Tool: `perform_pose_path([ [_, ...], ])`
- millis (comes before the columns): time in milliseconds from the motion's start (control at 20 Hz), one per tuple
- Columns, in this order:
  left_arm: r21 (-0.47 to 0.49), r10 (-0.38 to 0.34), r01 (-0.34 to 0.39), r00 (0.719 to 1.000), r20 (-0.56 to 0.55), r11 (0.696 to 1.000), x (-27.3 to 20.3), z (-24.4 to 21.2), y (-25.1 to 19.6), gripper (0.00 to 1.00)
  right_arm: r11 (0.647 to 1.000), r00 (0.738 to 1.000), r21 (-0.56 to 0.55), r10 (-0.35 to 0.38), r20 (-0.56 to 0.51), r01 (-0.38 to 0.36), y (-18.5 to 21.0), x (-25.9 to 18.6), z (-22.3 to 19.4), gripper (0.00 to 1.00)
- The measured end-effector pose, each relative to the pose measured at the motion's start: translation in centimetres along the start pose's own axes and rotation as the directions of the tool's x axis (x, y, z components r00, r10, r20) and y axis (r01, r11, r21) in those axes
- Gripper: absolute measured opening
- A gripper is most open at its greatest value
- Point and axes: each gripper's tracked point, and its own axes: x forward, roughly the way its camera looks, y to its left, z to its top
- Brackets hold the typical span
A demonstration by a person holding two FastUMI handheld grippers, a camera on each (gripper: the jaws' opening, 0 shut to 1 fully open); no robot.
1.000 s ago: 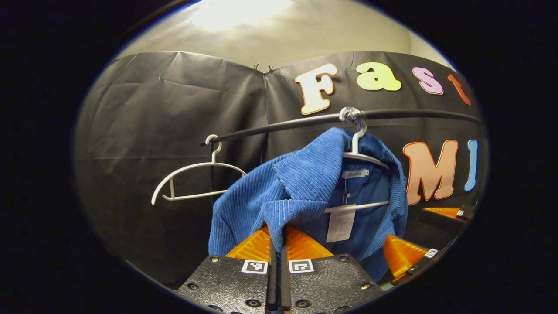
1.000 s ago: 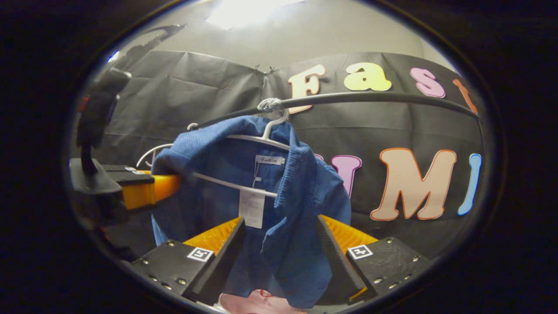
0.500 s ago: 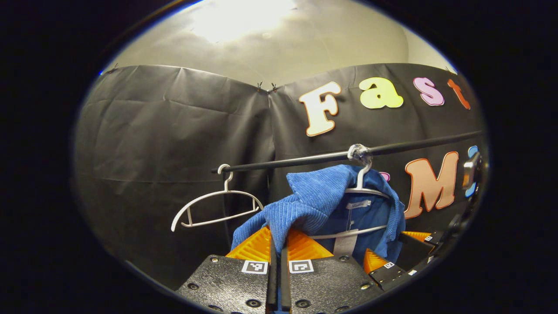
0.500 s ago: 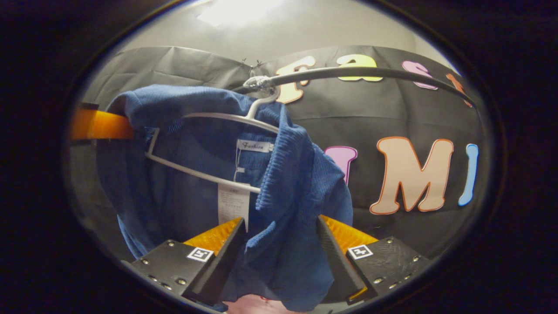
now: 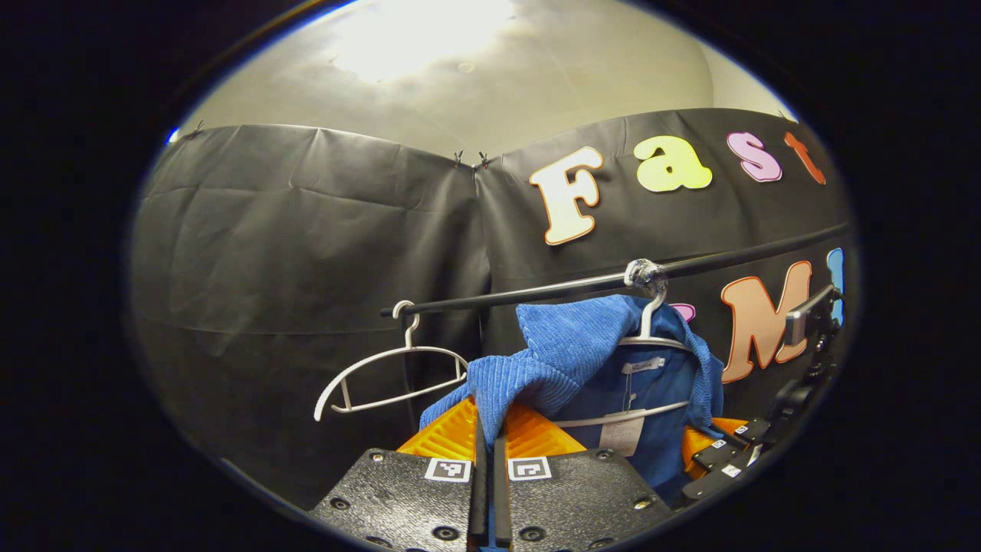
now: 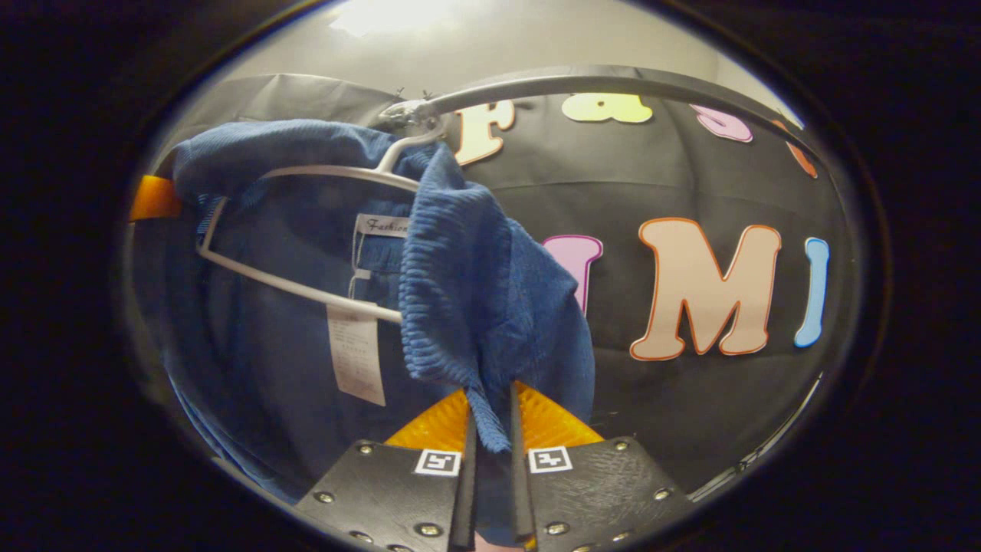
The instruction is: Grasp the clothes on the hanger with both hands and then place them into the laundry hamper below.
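Observation:
A blue ribbed garment (image 5: pixel 567 349) (image 6: pixel 475 291) hangs on a white hanger (image 5: pixel 651 337) (image 6: pixel 306 176) from a black rail (image 5: pixel 536 291) (image 6: pixel 613 77). In the left gripper view my left gripper (image 5: pixel 487 437) is shut on the garment's left shoulder fold, lifted up and off the hanger's arm. In the right gripper view my right gripper (image 6: pixel 490 437) is shut on the garment's right edge, just below the hanger's bar. The right gripper (image 5: pixel 728 448) also appears low at the right of the left gripper view, against the cloth. The left gripper's finger (image 6: pixel 153 199) pokes out at the far left behind the garment.
A second, bare white hanger (image 5: pixel 391 376) hangs at the left end of the rail. A white paper tag (image 6: pixel 356 353) dangles inside the garment's neck. The black booth wall stands close behind the rail.
My right gripper has closed from wide open onto the garment's right edge and moved nearer. My left gripper has raised its held shoulder fold, so the rail sits lower in its view.

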Motion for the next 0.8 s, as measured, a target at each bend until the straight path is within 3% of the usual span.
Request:
perform_pose_path([
  [50,0.004,0.003,-0.003,1.000,-0.002,1.000,0.1,-0.1,0.2,0.04,0.999,0.999,-0.002,-0.044,-0.011,0.044,-1.3,0.9,0.0,0.18],
  [100,0.007,0.005,-0.005,1.000,-0.002,1.000,0.2,0.0,0.3,0.05,0.999,0.998,0.009,-0.052,-0.025,0.052,-1.8,-0.1,0.1,0.02],
  [150,0.011,0.008,-0.008,1.000,-0.001,1.000,0.4,0.0,0.5,0.04,0.998,0.997,0.026,-0.058,-0.041,0.059,-2.2,0.1,0.0,0.07],
  [450,0.022,0.008,-0.008,1.000,0.016,1.000,1.2,1.3,1.8,0.02,0.986,0.989,0.078,-0.146,0.011,0.145,-6.7,0.7,3.4,0.07],
  [800,0.011,-0.023,0.022,0.999,0.038,1.000,2.3,3.3,2.9,0.03,0.978,0.980,0.114,-0.186,0.075,0.177,-10.2,2.6,6.9,0.07],
])
